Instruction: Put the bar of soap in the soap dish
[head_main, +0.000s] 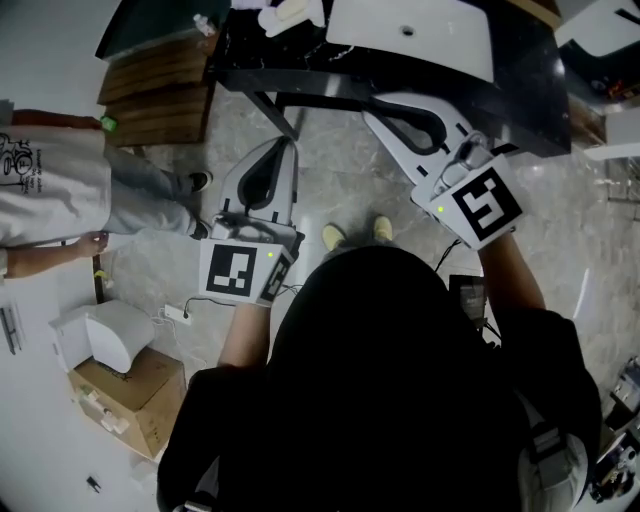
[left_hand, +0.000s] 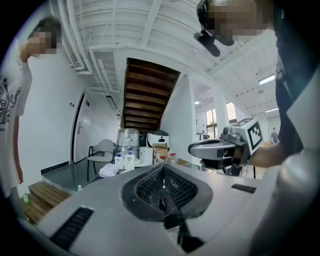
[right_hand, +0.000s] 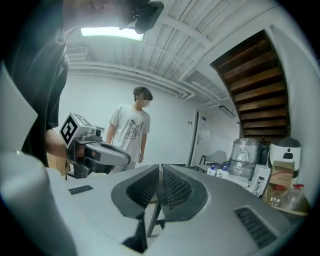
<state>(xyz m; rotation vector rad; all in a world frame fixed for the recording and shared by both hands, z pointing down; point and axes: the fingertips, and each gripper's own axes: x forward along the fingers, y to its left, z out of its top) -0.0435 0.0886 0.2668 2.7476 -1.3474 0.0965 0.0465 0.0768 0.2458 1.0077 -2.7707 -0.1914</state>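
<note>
Just short of the counter, your left gripper and right gripper both have their jaws pressed together on nothing. On the counter sits a white basin. Whether the pale lumps left of the basin are the soap, I cannot tell.

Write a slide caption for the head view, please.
From above: a person holds left hand-held gripper and right hand-held gripper, both shut and empty, facing a counter with a white sink.

Dark countertop, white basin set on it
</note>
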